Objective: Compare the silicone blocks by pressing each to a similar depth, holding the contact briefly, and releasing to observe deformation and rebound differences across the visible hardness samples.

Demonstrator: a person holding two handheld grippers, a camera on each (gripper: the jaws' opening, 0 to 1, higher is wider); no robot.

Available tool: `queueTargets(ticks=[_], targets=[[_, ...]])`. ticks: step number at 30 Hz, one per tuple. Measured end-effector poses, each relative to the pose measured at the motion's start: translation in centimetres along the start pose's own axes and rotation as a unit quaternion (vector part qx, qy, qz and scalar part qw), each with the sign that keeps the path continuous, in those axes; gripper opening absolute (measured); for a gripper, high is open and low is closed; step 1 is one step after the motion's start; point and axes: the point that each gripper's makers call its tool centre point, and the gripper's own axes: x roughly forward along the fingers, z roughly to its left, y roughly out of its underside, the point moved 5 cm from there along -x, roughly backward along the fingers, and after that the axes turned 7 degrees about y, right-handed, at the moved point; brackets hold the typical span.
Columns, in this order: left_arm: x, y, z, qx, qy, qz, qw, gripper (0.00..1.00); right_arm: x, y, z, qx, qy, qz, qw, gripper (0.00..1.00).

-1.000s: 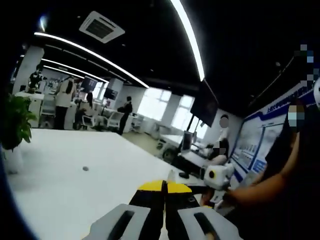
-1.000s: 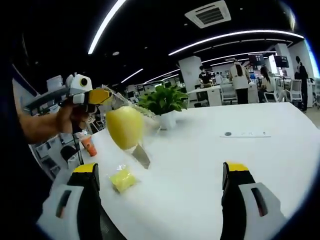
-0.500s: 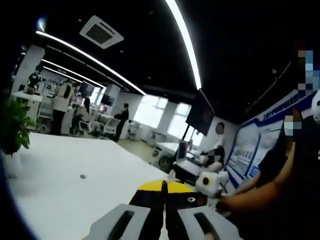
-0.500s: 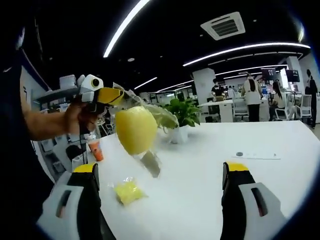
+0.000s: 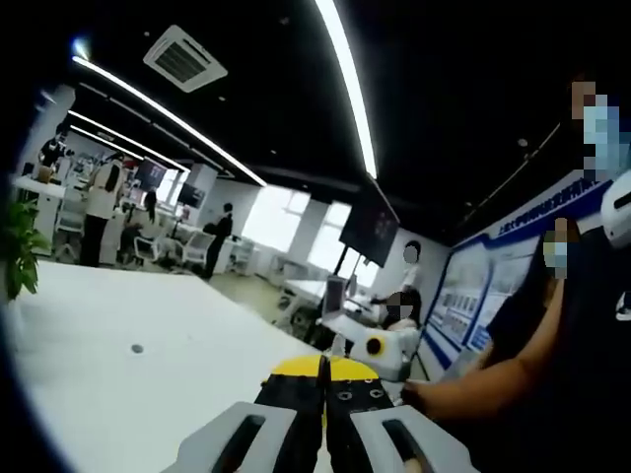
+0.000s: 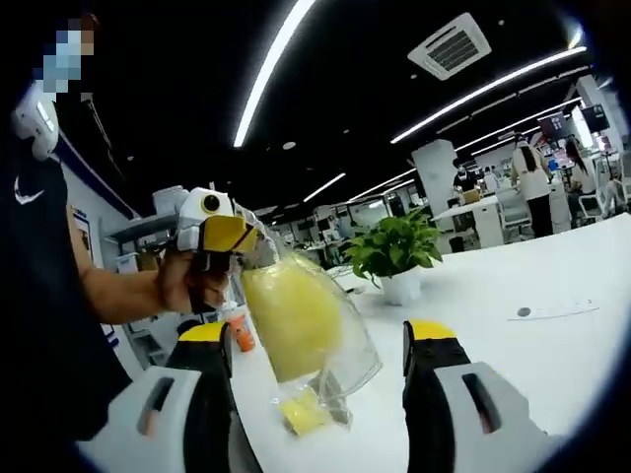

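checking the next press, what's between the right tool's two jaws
In the right gripper view, a yellow block in a clear bag, hanging from the left tool, sits between the right tool's open jaws.

You will find nothing here that can be read. The blue-and-white wall board point(image 5: 463, 301) at the right of your left gripper view carries rows of print, but it is too small and blurred to make out. The strip point(image 6: 557, 311) lying on the desk point(image 6: 513, 345) at the right of your right gripper view shows no legible marks.
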Motion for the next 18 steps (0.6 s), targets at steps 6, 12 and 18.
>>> queueTargets(ticks=[6,12,18], targets=[[0.1,0.3,-0.1,-0.013,0.006,-0.004,0.9999,0.0,0.0,0.1,1.2,-0.005,-0.03,0.006,0.9995,0.48],[0.3,0.4,-0.6,-0.013,0.009,-0.006,0.9999,0.0,0.1,0.2,1.6,-0.01,-0.041,0.002,0.9991,0.32],[-0.2,0.5,-0.4,-0.015,0.004,-0.013,0.9998,0.0,0.0,0.5,2.0,-0.01,-0.049,0.013,0.9987,0.23]])
